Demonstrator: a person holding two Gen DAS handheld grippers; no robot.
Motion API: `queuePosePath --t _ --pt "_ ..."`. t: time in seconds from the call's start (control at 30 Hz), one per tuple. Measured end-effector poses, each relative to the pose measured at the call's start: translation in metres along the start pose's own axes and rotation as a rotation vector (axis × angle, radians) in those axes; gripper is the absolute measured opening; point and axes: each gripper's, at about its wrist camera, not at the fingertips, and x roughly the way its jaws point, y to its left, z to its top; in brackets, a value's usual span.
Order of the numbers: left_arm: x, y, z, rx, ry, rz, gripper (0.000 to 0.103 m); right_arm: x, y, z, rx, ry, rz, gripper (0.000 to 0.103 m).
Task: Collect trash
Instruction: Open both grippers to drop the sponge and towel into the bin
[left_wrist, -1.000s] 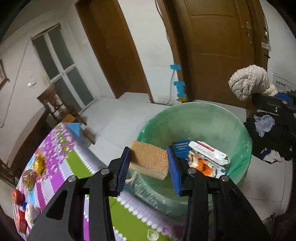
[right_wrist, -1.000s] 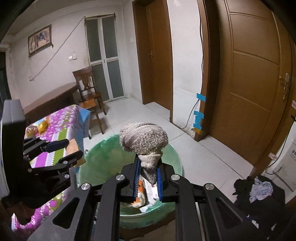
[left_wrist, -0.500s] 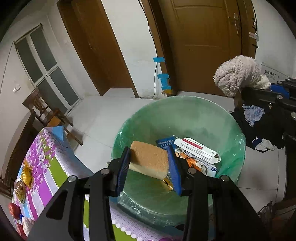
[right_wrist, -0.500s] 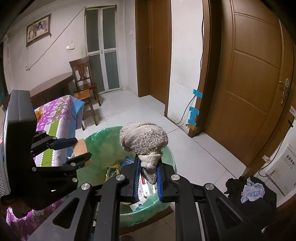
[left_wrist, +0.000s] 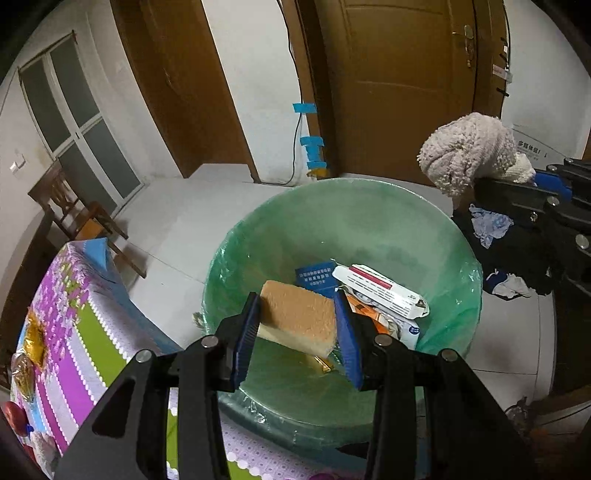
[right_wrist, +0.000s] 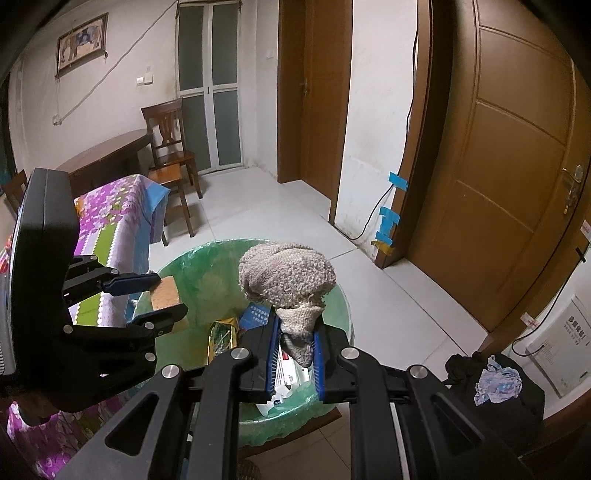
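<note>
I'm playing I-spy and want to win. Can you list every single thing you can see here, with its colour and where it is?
sponge: 1, tan, in the left gripper, over the bin
cloth: 1, grey, fluffy, in the right gripper, over the bin
bin: 1, green liner, on the floor by the table
boxes: 2, white and blue, in the bin
wrapper: 1, gold, in the bin
table: 1, purple-green cover, left of the bin
chair: 1, brown, behind the table
doors: 2, brown, back wall
tape: blue strips, on the wall
clothes: dark pile, floor, right
picture: 1, on the far wall
left gripper: black, blue pads, shut on the sponge
right gripper: black, blue pads, shut on the cloth
</note>
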Motion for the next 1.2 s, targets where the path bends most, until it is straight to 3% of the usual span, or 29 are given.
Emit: queuePosePath --t 0.53,0.6,0.63,0.67,0.7,1.2 --pt "0.01 0.016 0.004 -0.077 0.065 -0.118 0.04 0.015 0.008 0.009 -0.042 0.078 0.002 0.017" --pt "0.011 0.018 0.004 -0.078 0.056 -0.149 0.042 0.018 0.012 0.01 -0.051 0.078 0.006 0.017" --pt "0.012 0.019 0.004 -0.08 0.061 -0.153 0.054 0.021 0.014 0.01 -0.057 0.08 0.01 0.025" --pt "0.014 0.02 0.003 -0.084 0.062 -0.142 0.066 0.025 0.015 0.01 -0.064 0.084 0.014 0.036" --pt "0.013 0.022 0.002 -0.091 0.05 -0.122 0.069 0.027 0.016 0.009 -0.066 0.083 0.012 0.038" --pt "0.008 0.04 -0.013 -0.127 0.039 -0.08 0.069 0.039 0.02 0.004 -0.052 0.097 0.009 0.038"
